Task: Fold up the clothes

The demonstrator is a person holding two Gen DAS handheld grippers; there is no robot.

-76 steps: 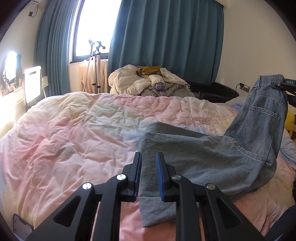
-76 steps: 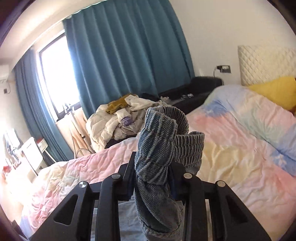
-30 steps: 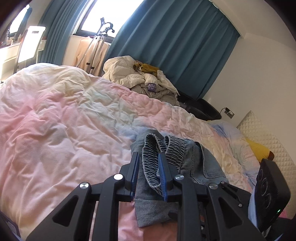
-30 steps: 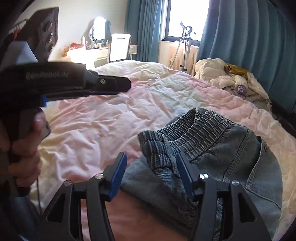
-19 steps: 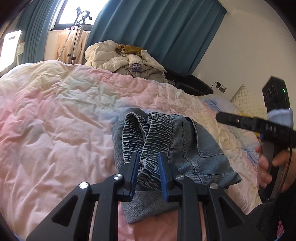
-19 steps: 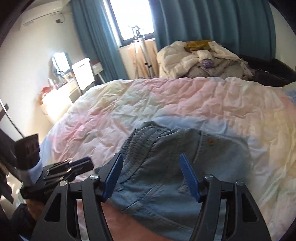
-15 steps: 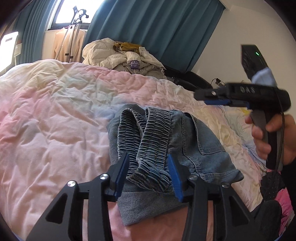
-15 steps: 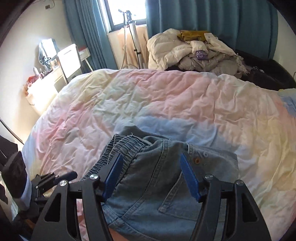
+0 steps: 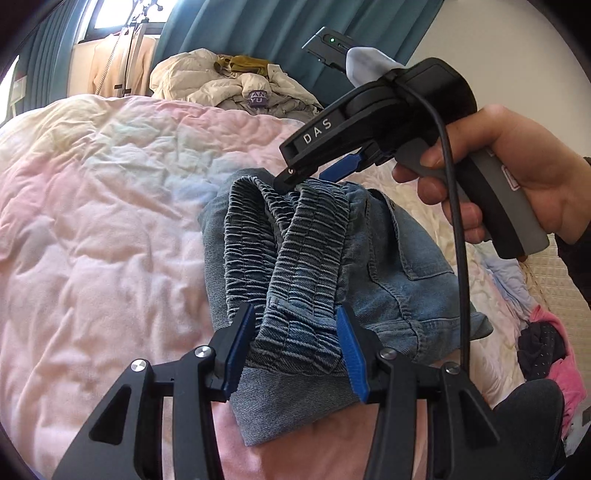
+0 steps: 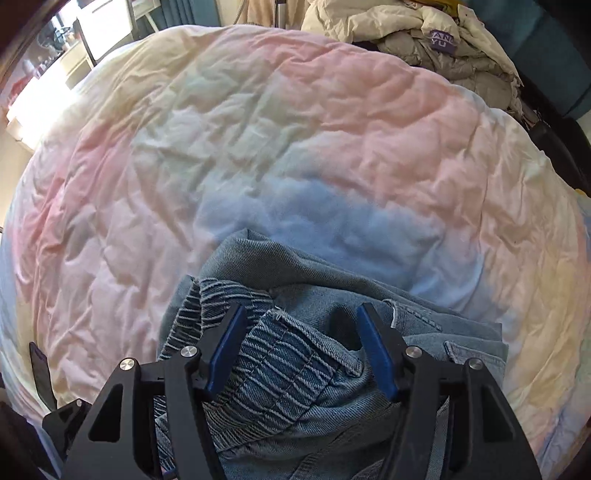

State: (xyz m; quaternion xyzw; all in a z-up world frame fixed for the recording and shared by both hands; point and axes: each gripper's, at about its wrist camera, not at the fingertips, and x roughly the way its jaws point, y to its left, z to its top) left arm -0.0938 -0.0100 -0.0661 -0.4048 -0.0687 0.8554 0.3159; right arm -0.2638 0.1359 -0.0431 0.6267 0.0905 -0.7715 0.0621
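Observation:
Folded blue jeans (image 9: 388,266) lie in a bundle on the pastel duvet (image 9: 92,192), with the elastic waistband (image 9: 295,251) bunched on top. My left gripper (image 9: 295,349) is open, and the near end of the waistband lies loose between its blue pads. In the left wrist view a hand (image 9: 517,166) holds my right gripper (image 9: 314,173) with its tips at the far end of the waistband. In the right wrist view that gripper (image 10: 301,345) is open straddling the waistband (image 10: 280,369), and the jeans (image 10: 424,332) spread beneath it.
A heap of pale jackets (image 9: 236,85) sits beyond the bed before teal curtains (image 9: 295,33). Pink and dark clothes (image 9: 550,350) lie at the right by a quilted headboard (image 9: 565,280). The duvet (image 10: 258,147) stretches wide to the left and far side.
The jeans were folded over onto the bed. My right gripper let go first and came back over the waistband; my left gripper opened and released the waistband.

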